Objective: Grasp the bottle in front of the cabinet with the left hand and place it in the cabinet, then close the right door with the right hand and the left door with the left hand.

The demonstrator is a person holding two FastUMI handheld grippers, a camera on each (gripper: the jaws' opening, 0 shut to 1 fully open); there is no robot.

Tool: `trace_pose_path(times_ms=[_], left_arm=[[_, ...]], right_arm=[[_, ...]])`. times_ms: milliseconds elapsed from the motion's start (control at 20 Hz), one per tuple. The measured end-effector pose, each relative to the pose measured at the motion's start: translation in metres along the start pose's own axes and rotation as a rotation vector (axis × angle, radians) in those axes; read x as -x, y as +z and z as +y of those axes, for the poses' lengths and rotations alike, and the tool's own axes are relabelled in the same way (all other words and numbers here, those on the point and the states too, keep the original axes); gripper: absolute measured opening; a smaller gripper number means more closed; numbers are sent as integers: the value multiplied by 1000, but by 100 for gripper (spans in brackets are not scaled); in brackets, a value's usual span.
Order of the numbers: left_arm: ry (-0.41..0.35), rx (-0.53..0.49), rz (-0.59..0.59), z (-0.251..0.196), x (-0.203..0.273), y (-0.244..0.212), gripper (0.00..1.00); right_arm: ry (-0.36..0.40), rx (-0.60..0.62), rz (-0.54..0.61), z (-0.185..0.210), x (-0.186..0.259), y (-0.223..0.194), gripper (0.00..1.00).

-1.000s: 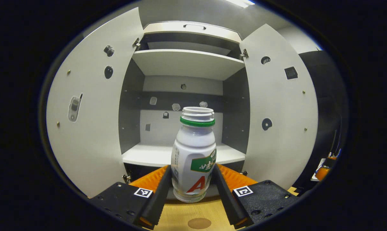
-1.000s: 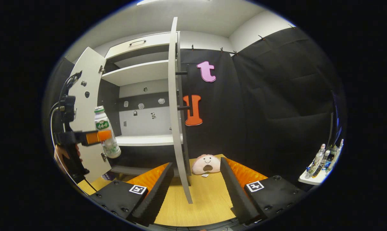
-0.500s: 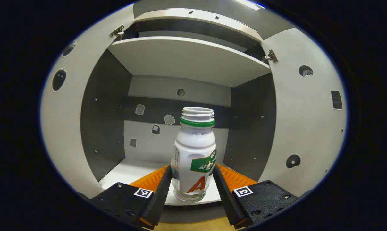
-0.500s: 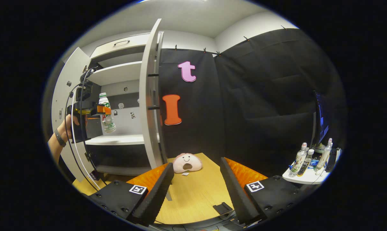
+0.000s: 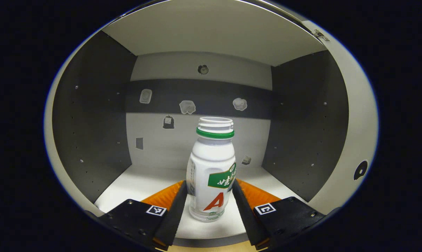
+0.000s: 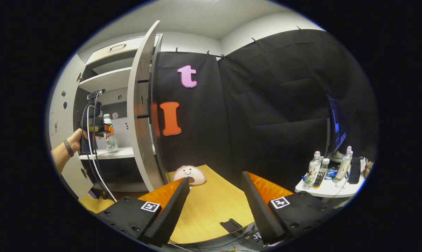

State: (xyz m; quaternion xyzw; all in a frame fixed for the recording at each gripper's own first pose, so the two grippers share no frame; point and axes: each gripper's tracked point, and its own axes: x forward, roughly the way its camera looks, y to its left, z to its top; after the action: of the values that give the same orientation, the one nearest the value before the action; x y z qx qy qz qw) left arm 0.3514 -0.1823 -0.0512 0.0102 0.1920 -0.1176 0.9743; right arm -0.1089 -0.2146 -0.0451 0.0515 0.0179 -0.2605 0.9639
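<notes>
A white bottle (image 5: 211, 171) with a green neck ring and no cap stands upright between the fingers of my left gripper (image 5: 209, 203), which is shut on its lower body. The bottle's base is at the white lower shelf (image 5: 141, 183) inside the cabinet; I cannot tell if it touches. In the right gripper view the same bottle (image 6: 109, 134) and a hand holding the left gripper (image 6: 99, 129) sit inside the cabinet, at far left. My right gripper (image 6: 214, 190) is open over the wooden table, to the right of the right door (image 6: 141, 115), which stands wide open edge-on.
The left door (image 6: 57, 105) is open too. A pink plush toy (image 6: 188, 174) lies on the wooden table (image 6: 211, 203) by the right door's foot. A small white side table (image 6: 328, 187) with several bottles stands at far right. Cables hang from the left gripper.
My left gripper has carried the bottle forward into the cabinet and down to the lower shelf. The right gripper has swung rightward, so the right door appears farther left.
</notes>
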Motion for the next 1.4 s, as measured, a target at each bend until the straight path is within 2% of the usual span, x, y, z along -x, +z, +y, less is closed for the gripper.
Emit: trace_pose_path(times_ms=[300, 400, 450, 600, 850, 1100, 1250, 1400], left_arm=[[-1, 5, -14, 0, -3, -4, 80], [-3, -3, -46, -1, -4, 2, 85], [-6, -3, -68, -2, -4, 7, 93], [-43, 1, -138, -10, 11, 26, 95], [-51, 9, -244, -13, 65, 56, 95], [-51, -52, -294, -12, 129, 70, 95], [-48, -30, -311, -11, 166, 60, 95], [-33, -9, -287, -2, 196, 30, 95]], right_arm=[[-5, 2, 8, 0, -8, -2, 99], [2, 1, 15, 2, -9, -3, 98], [6, 1, 15, 4, -10, -3, 98], [12, 6, 13, 6, -12, -2, 98], [39, 13, 21, 15, -15, -4, 99], [101, 17, 6, 38, -22, 2, 99], [161, 14, -7, 58, -23, 7, 98], [214, 23, -13, 75, -22, 9, 98]])
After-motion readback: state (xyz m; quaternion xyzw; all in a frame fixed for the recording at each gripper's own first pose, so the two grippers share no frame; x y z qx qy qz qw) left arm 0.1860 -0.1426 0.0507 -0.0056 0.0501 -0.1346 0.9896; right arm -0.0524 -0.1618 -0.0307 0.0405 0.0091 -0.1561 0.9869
